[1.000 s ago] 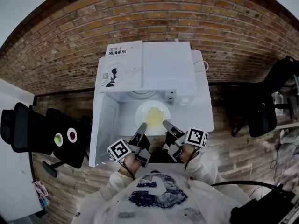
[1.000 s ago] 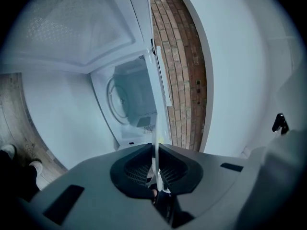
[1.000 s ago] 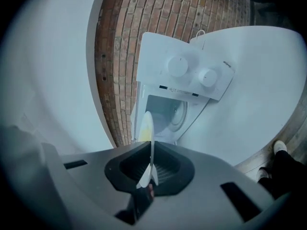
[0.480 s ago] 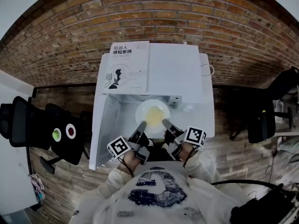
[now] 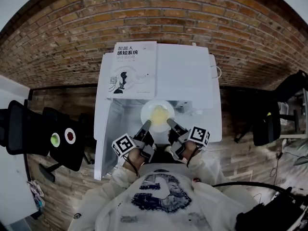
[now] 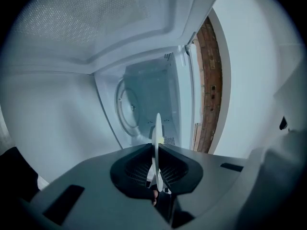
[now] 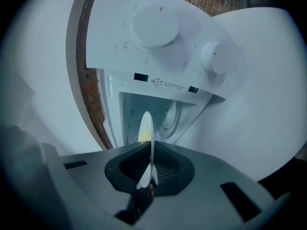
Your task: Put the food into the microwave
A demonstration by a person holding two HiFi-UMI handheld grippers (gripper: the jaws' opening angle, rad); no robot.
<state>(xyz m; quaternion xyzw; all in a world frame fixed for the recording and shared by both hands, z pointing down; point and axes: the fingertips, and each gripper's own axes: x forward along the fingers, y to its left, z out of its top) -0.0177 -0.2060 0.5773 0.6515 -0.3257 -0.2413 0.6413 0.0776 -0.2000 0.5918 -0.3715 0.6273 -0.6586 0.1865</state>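
A white plate [image 5: 157, 113] with pale yellow food [image 5: 159, 114] on it hangs at the mouth of the white microwave [image 5: 183, 76]. My left gripper [image 5: 146, 124] is shut on the plate's near left rim and my right gripper [image 5: 169, 123] on its near right rim. In the left gripper view the plate [image 6: 157, 147] shows edge-on between the jaws, with the cavity and its turntable [image 6: 125, 107] beyond. The right gripper view has the plate [image 7: 146, 143] edge-on below the control panel and its two dials [image 7: 154, 26].
The microwave door [image 5: 102, 134] stands open at the left. A book [image 5: 132, 70] lies on top of the microwave. Brick wall behind, black office chairs at far left [image 5: 29, 134] and right [image 5: 269, 124].
Both grippers have carried the plate forward, from in front of the microwave to its opening. The plate sits a little further under the top edge.
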